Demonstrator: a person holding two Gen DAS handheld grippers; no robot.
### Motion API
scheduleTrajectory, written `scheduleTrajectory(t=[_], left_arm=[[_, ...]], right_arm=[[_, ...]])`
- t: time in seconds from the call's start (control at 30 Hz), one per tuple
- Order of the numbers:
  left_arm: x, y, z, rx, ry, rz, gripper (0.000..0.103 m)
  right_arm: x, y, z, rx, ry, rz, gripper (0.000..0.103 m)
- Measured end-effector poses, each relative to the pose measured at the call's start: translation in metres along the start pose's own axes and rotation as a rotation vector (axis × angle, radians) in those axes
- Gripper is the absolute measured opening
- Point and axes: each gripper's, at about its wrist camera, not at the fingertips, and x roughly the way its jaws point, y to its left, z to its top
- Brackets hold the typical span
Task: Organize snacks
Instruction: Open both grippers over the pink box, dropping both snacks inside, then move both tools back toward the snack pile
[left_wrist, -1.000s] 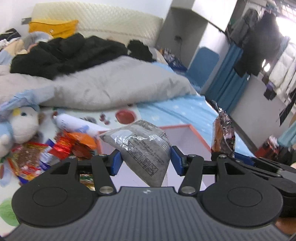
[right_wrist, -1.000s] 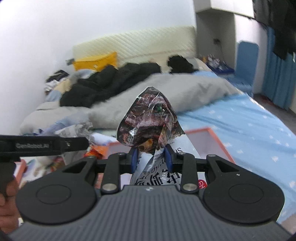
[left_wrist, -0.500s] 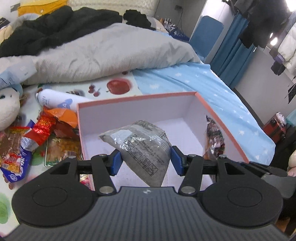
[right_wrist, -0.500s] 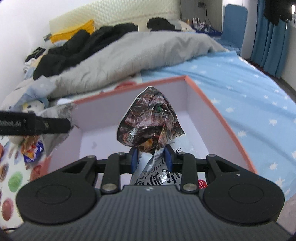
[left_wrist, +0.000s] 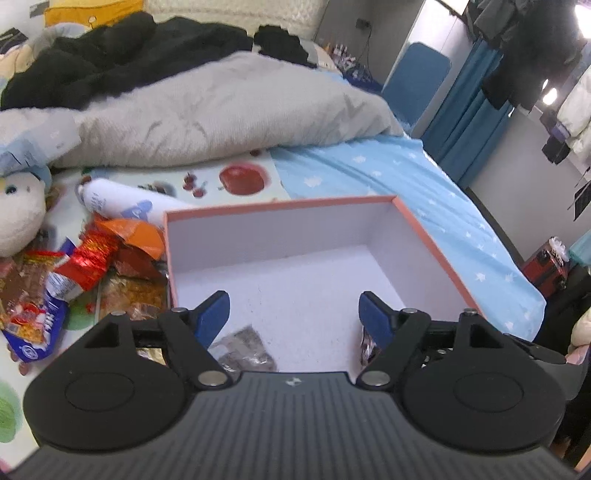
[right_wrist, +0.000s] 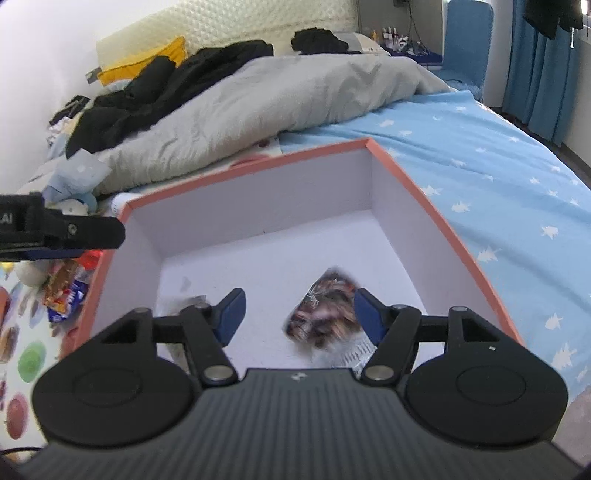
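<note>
An orange-rimmed box with white walls (left_wrist: 280, 236) lies on the bed; it also shows in the right wrist view (right_wrist: 258, 206). My left gripper (left_wrist: 294, 314) is open and empty over the box's near side. A grey snack bag (left_wrist: 243, 349) lies in the box below it. My right gripper (right_wrist: 298, 314) is open. A dark snack bag (right_wrist: 321, 314), blurred, is in the box between and below its fingers. The grey bag (right_wrist: 181, 301) shows partly behind the right gripper's left finger.
A pile of snack packets (left_wrist: 88, 266) and a white tube (left_wrist: 122, 201) lie left of the box on a fruit-print mat. A plush toy (left_wrist: 18, 210) is at far left. A grey duvet (left_wrist: 207, 110) lies behind. The left gripper's arm (right_wrist: 55, 230) juts in from the left.
Both grippers have opened and let go of their bags. The grey bag and the dark bag have dropped into the box.
</note>
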Motion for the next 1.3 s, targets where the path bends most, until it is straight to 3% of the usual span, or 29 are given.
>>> scheduleTrajectory(t=[0.4,0.67,1.1,1.3], left_arm=[[-0.082,0.011,0.006,0.025,-0.181,0.020,0.081],[-0.129,0.026,-0.010,0.039,-0.265,0.061,0.081],[-0.180,0.062,-0.049,0.028,-0.330,0.110,0.081],[-0.198,0.082,-0.073,0.019,-0.321,0.146,0.081]], right_arm=[[-0.064,0.032,0.025,-0.031,-0.174,0.074,0.067],[-0.101,0.062,0.027,-0.059,-0.275,0.155,0.067],[-0.129,0.109,0.011,-0.125,-0.321,0.237,0.067],[-0.132,0.125,-0.004,-0.129,-0.324,0.251,0.067]])
